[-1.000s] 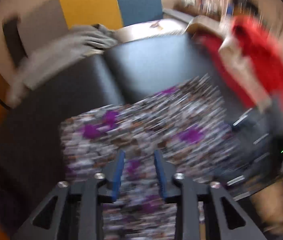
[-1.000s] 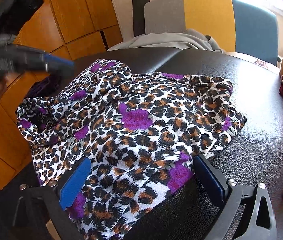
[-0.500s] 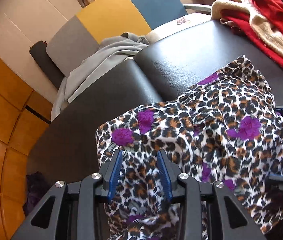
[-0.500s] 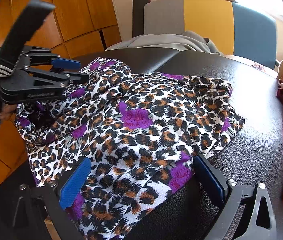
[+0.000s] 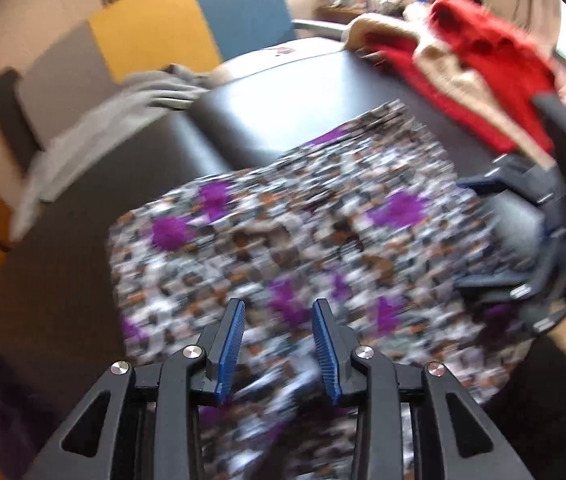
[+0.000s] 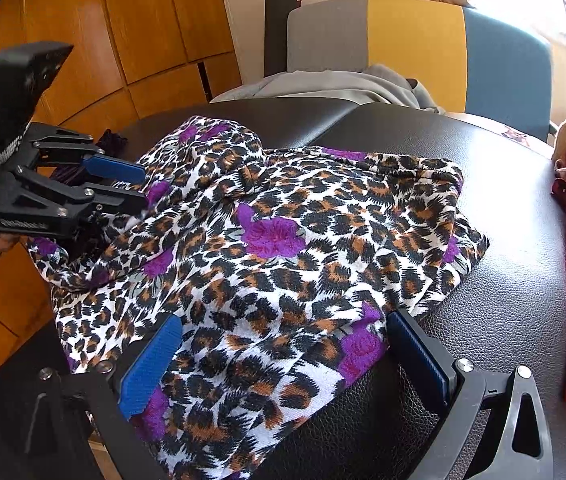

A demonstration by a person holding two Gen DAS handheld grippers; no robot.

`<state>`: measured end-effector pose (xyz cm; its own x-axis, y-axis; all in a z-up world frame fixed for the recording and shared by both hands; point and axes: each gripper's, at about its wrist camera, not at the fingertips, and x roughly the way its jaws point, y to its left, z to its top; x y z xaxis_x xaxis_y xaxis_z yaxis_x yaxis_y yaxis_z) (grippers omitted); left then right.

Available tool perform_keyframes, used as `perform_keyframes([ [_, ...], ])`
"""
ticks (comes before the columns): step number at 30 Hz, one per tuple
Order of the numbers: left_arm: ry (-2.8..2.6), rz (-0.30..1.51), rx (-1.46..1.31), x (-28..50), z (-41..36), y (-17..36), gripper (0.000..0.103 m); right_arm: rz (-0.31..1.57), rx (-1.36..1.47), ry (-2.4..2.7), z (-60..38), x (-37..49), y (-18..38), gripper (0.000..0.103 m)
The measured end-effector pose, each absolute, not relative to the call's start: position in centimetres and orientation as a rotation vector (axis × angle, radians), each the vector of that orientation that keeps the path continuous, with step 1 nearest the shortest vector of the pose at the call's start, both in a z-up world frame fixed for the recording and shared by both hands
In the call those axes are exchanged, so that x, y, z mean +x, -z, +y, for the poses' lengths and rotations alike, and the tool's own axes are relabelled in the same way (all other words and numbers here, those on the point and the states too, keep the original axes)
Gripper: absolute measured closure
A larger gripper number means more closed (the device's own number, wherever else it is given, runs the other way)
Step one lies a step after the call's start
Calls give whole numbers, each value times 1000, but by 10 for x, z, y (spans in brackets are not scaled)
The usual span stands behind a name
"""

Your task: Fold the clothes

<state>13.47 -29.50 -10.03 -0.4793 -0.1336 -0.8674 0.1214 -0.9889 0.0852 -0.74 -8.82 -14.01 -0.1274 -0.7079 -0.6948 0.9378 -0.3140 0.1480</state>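
The leopard-print garment (image 6: 283, 256) lies rumpled on the black leather cushion (image 6: 515, 240), its long axis running from the near-left edge, where it spills over, toward the far right. Both claws sit at its near end: the right gripper (image 6: 283, 360) has its 2 blue pads wide apart, straddling the near hem without pinching it, while the left gripper (image 6: 123, 184) reaches in from the left at the bunched far-left corner, pads a little apart; its own view is blurred, so whether cloth is caught between them I cannot tell. The free far-right edge lies farthest from both, the right gripper being nearer to it.
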Motion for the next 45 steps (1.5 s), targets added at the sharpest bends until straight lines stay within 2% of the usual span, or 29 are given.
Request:
perform_keyframes([
  [10,2678,172,1663,103,-321,97,68,322,818,1708,-83,-12,140,0],
  [16,2643,139,1795,90,-319,110,67,317,812,1709,-83,-12,140,0],
  [24,2513,-252,1770,85,-291,113,67,307,807,1707,-81,-12,140,0],
  [26,2452,-269,1782,83,-289,123,66,316,806,1711,-82,-12,140,0],
  [29,2456,-93,1738,85,-299,124,66,339,804,1719,-84,-10,140,0],
  [30,2457,-8,1723,86,-305,124,75,349,803,1723,-85,-9,140,0],
  [31,2457,120,1707,87,-316,121,89,360,801,1726,-85,-8,141,0],
  [32,2462,276,1693,91,-329,119,97,367,801,1729,-86,-7,141,0],
  [34,2488,556,1647,102,-353,115,100,382,802,1733,-87,-5,141,0],
  [38,2555,879,1483,127,-382,91,101,415,804,1741,-90,-3,142,0],
  [40,2609,977,1387,138,-384,71,101,420,804,1745,-91,-2,142,0],
  [45,2692,964,1342,131,-371,44,101,419,806,1746,-91,-2,142,0],
])
